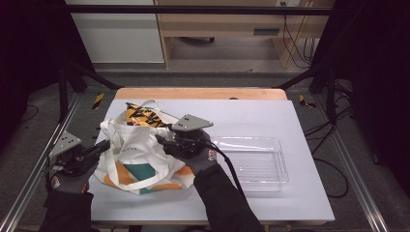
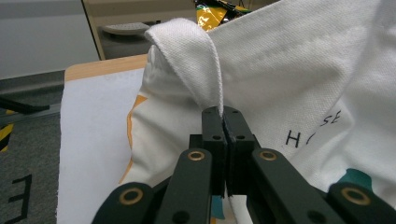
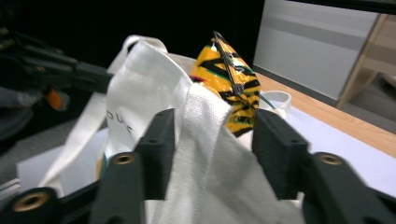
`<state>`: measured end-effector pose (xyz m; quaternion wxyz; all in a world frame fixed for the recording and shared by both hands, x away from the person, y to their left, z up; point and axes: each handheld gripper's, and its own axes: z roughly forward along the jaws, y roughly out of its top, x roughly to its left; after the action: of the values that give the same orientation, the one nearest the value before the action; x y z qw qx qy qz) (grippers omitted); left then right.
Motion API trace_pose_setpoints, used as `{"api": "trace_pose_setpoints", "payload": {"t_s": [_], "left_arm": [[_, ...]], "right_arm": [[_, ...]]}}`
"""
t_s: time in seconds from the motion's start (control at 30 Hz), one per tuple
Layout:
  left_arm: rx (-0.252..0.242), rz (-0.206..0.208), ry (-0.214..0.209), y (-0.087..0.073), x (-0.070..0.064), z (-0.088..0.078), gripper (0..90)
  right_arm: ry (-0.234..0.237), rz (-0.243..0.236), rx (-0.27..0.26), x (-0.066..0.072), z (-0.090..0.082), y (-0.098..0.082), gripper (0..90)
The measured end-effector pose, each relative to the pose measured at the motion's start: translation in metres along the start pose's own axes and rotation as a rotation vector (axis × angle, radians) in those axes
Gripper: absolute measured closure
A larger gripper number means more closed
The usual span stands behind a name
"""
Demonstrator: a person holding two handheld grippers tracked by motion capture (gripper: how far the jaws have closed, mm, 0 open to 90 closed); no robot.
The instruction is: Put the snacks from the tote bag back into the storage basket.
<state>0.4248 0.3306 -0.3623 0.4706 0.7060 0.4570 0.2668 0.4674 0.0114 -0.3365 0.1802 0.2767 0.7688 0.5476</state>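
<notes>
A white tote bag (image 1: 140,157) with orange and teal print lies on the left half of the white table cover (image 1: 251,113). A yellow and black snack packet (image 1: 141,116) sticks out of its far opening. My left gripper (image 1: 104,144) is at the bag's left edge. In the left gripper view this gripper (image 2: 223,116) is shut on the bag's white strap (image 2: 187,51). My right gripper (image 1: 162,140) reaches in from the bag's right side. In the right gripper view its jaws (image 3: 212,121) stand apart with a fold of the bag's rim (image 3: 201,116) between them, and the snack packet (image 3: 231,79) is just beyond.
A clear plastic tray (image 1: 280,159) sits to the right of the bag. The table's wooden far edge (image 1: 200,93) runs behind it. Black frame bars and cables stand around the table on both sides.
</notes>
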Motion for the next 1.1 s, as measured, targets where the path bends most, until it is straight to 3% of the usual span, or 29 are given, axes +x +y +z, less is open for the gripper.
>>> {"api": "trace_pose_setpoints", "payload": {"t_s": [0.03,0.27,0.5,0.73,0.83,0.9,1.1], "left_arm": [[0.003,0.0,-0.002,0.0,0.0,0.0,88.3],[-0.003,-0.011,0.001,0.0,0.002,-0.001,88.1],[-0.023,-0.02,0.001,0.002,0.003,-0.004,84.3],[-0.095,-0.028,0.008,0.01,-0.002,-0.016,67.4],[-0.127,-0.013,0.005,0.016,-0.01,-0.021,66.0],[-0.136,-0.01,0.0,0.017,-0.013,-0.022,67.7],[-0.154,0.061,-0.029,0.028,-0.033,-0.021,86.1]], "right_arm": [[-0.007,-0.014,0.012,0.001,-0.001,0.0,62.5],[0.02,-0.022,0.012,0.006,-0.009,-0.004,80.5],[0.052,-0.019,0.012,0.012,-0.015,-0.011,84.5],[0.099,-0.016,0.005,0.022,-0.022,-0.024,85.8],[0.114,-0.017,0.015,0.025,-0.022,-0.03,85.8],[0.116,-0.016,0.016,0.026,-0.022,-0.031,85.8],[0.142,-0.013,0.028,0.034,-0.022,-0.041,85.8]]}}
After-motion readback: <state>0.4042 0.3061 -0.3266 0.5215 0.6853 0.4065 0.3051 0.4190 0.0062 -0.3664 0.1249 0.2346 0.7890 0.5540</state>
